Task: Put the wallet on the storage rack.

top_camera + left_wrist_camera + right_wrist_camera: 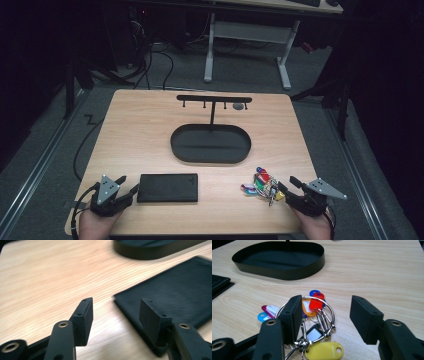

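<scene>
Two grippers of mine near the wooden table's [150,125] front edge, left gripper [126,187] agape beside flat black textured wallet [167,188], right gripper [287,189] agape, empty, at bunch of coloured-tagged keys [261,186].

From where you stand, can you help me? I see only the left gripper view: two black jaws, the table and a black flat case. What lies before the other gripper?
Observer: A bunch of keys with coloured tags lies on the table, just in front of the right gripper.
Operator: Does it hold the keys?
Observer: No. Its jaws stand open, with nothing pressed between them; the ring lies beside one jaw.
Operator: What is the dark rim at the top of my picture?
Observer: An oval black tray. A post rises from it to a bar with small hooks.
Operator: Is the left gripper touching the case?
Observer: In the high view the left gripper sits just beside the black case; contact I cannot tell.
</scene>
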Demonstrator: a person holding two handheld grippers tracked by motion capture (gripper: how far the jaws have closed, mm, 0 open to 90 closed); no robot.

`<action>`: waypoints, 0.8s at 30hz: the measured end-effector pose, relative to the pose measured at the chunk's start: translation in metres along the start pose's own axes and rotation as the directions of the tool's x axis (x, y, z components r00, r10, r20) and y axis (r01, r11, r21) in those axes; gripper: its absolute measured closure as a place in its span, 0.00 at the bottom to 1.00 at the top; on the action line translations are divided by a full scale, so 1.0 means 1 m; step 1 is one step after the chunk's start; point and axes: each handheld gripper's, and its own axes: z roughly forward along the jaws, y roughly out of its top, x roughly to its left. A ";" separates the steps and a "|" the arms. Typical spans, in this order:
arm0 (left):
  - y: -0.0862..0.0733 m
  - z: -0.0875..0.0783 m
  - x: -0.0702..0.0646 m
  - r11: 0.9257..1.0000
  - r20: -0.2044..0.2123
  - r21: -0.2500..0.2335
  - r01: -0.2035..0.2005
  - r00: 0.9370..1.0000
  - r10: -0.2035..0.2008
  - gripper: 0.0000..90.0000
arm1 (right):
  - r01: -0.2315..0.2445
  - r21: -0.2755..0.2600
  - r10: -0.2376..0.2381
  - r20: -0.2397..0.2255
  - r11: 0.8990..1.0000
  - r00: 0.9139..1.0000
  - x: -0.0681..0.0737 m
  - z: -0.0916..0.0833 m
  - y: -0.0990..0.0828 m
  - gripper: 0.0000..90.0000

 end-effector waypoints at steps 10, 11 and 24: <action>-0.001 0.010 0.001 0.999 0.018 0.050 0.019 1.000 -0.020 0.51 | 0.035 0.000 -0.035 0.013 0.999 0.999 0.000 -0.005 -0.004 0.47; -0.001 0.010 0.000 0.998 0.016 0.053 0.016 1.000 -0.017 0.51 | 0.033 -0.001 -0.033 0.014 0.999 0.999 -0.001 -0.005 -0.004 0.48; -0.005 0.009 0.004 0.994 0.015 0.104 0.035 0.999 -0.036 0.56 | 0.054 0.007 -0.054 0.010 0.999 0.998 0.000 -0.001 -0.003 0.48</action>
